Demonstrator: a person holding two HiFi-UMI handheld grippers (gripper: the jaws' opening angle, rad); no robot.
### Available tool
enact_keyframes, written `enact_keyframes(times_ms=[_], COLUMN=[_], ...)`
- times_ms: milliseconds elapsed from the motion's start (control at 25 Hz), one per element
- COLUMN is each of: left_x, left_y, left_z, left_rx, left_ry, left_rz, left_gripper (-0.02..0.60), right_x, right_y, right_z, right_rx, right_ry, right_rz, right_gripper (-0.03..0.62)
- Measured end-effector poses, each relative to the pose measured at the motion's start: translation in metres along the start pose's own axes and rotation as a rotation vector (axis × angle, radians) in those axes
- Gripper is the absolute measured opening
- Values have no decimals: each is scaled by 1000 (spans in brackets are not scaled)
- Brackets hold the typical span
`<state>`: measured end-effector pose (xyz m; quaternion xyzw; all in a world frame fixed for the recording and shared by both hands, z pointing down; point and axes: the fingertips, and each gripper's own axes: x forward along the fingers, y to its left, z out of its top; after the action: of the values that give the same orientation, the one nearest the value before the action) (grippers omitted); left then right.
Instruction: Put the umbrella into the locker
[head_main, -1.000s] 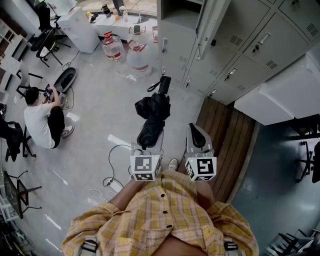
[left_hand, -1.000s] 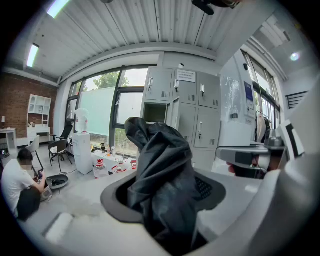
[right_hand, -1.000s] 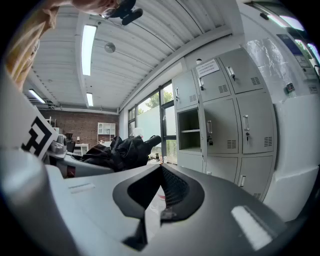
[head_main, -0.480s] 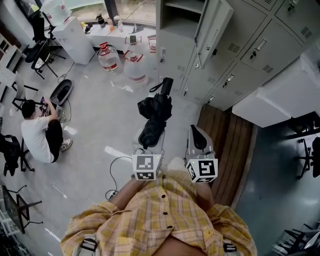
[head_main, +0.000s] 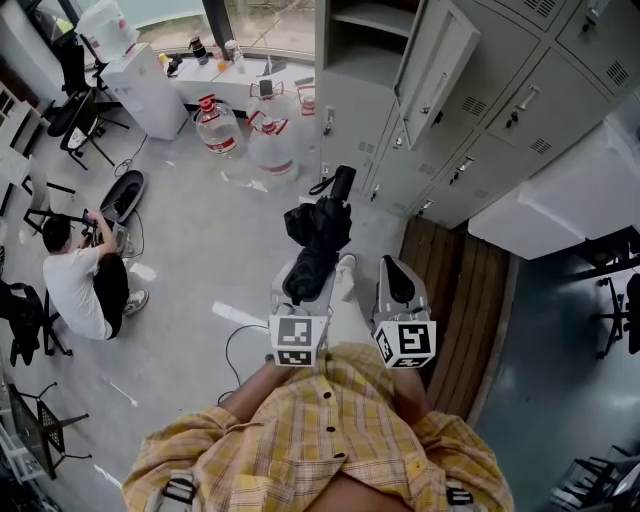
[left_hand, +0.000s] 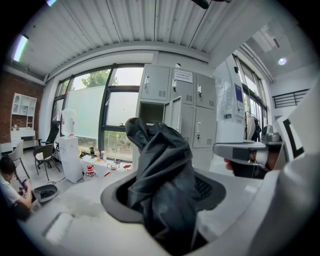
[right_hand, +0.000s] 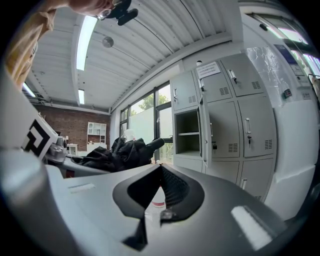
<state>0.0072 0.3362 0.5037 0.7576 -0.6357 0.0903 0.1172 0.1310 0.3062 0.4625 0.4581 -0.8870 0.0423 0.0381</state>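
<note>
Your left claw (head_main: 304, 288) grips the light, floppy umbrella (head_main: 318, 232) by its soft canopy, stiff handle toward the open locker (head_main: 352, 60); right claw (head_main: 399, 282) closed, empty.

Yellow plaid buttoned shirt (head_main: 330, 440); left tool (head_main: 308, 268) and right tool (head_main: 393, 265) pale grey, seemingly plastic, bearing marker cubes (head_main: 294, 342).

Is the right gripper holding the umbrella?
No, the umbrella is clamped in the left gripper, while the right gripper has its jaws shut on nothing.
</note>
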Motion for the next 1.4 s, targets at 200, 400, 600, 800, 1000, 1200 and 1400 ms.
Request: enact_keyframes(times_ms=[200, 400, 600, 800, 1000, 1200, 1400], left_x=[26, 78, 139, 194, 241, 287, 329], left_y=[19, 43, 66, 86, 102, 115, 122], left_z=[11, 23, 45, 65, 80, 94, 106], left_rx=[8, 13, 21, 10, 12, 15, 20], left_ry=[-17, -20, -14, 5, 20, 28, 32], left_rz=[-7, -15, -19, -16, -9, -4, -7], left_gripper=[247, 247, 247, 247, 247, 247, 247], right_x=[38, 90, 151, 207, 257, 301, 338], right_y=[-4, -23, -51, -79, -102, -126, -147], right_z=[2, 5, 16, 26, 35, 41, 46], right_rx=[0, 6, 18, 29, 33, 39, 41], right_ry=[-11, -18, -19, -5, 5, 3, 3], right_rz=[18, 16, 7, 4, 19, 21, 32], right_gripper=[-2, -2, -2, -2, -2, -2, -2])
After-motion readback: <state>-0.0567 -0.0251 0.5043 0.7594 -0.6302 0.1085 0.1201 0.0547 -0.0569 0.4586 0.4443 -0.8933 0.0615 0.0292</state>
